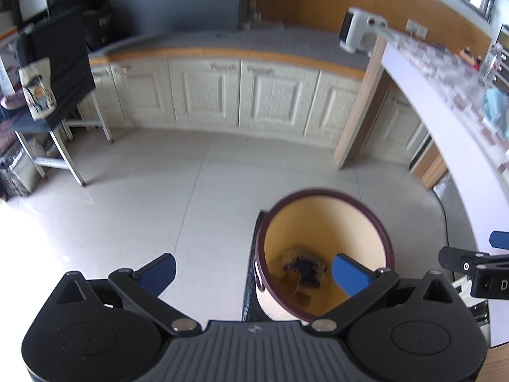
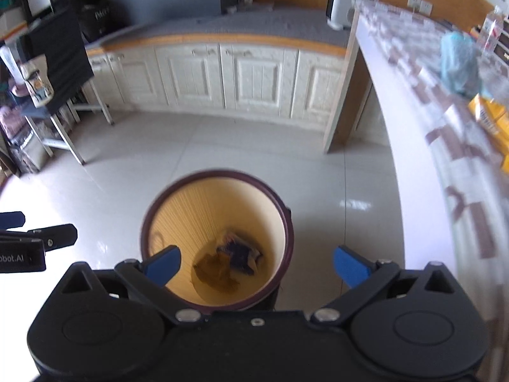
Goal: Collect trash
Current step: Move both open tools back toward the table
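On the left of the right wrist view I see the tip of my left claw [image 2: 12, 222]. In its own view my left claw [image 1: 254, 272] is wide open and has nothing in it.

In the lower middle of the right wrist view stands the round cream trash bin with a dark red rim [image 2: 288, 226] on the pale tiled floor [image 2: 127, 165]. At its bottom lie crumpled brown and dark blue wrappers [image 2: 229, 261]. My right claw [image 2: 257, 265] hangs over the bin, open as wide as it goes, with nothing in it.

On the right, on the long white tabletop [image 2: 410, 102], sit a scrunched light blue plastic bag [image 2: 459, 60], a clear plastic bottle [image 2: 491, 28] and a yellow box [image 2: 490, 121]. I cannot tell which of them is trash.

I think the bag is very light, soft and a bit slippery, so I would pinch a thick bunched fold near its top. The bottle looks light and may squash or roll, so I would hold it round its middle.
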`<action>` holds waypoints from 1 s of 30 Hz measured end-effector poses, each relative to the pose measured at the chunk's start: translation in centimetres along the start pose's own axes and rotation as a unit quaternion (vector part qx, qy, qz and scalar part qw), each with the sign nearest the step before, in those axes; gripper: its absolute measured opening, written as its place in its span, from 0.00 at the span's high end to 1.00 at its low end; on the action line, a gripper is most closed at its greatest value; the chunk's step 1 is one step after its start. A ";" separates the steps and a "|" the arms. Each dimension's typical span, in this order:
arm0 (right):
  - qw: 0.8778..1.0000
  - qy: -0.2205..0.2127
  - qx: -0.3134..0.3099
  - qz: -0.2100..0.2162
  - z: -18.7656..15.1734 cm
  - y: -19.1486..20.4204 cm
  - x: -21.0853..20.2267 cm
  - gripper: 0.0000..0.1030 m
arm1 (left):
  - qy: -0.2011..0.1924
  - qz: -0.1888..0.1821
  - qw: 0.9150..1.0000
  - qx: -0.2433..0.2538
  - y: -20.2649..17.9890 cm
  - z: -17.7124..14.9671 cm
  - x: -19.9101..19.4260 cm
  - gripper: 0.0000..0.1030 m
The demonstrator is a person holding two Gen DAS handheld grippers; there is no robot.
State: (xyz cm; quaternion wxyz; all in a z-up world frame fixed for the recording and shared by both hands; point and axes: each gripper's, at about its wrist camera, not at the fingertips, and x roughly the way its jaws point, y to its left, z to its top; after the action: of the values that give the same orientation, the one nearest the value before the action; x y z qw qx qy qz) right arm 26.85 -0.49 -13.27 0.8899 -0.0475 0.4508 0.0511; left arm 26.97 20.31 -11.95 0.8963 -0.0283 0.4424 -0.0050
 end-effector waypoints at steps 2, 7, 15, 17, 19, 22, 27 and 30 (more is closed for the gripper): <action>1.000 -0.021 -0.002 0.000 0.1 0.2 -1.6 0.00 | -0.020 -0.001 1.000 -0.002 0.0 0.2 -1.5 0.00; 0.997 -0.080 0.002 0.006 0.7 -0.4 -5.9 0.00 | -0.068 -0.006 0.998 -0.013 0.0 1.0 -5.1 0.00; 0.986 -0.165 0.008 0.013 1.5 -2.2 -12.5 0.00 | -0.150 -0.019 0.989 -0.002 -2.3 2.0 -11.2 0.00; 0.983 -0.185 0.012 0.018 1.7 -2.7 -14.3 0.00 | -0.166 -0.024 0.986 0.002 -3.1 2.3 -12.5 0.00; 0.979 -0.203 0.015 0.023 1.7 -3.2 -16.1 0.00 | -0.183 -0.030 0.983 0.009 -4.1 2.5 -13.8 0.00; 0.973 -0.228 0.017 0.036 1.6 -4.2 -18.9 0.00 | -0.203 -0.039 0.978 0.016 -5.6 2.7 -15.5 0.00; 0.962 -0.270 0.018 0.039 1.4 -7.0 -23.9 0.00 | -0.236 -0.059 0.969 0.032 -8.7 3.5 -18.4 0.00; 0.956 -0.291 0.022 0.035 1.2 -9.0 -26.6 0.00 | -0.255 -0.075 0.963 0.048 -11.0 3.9 -19.8 0.00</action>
State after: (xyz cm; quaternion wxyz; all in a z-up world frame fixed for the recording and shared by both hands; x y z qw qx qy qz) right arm 13.37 -10.54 9.20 0.9809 0.0051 0.1752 0.0840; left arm 18.16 10.22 6.74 0.9768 -0.0184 0.1950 -0.0863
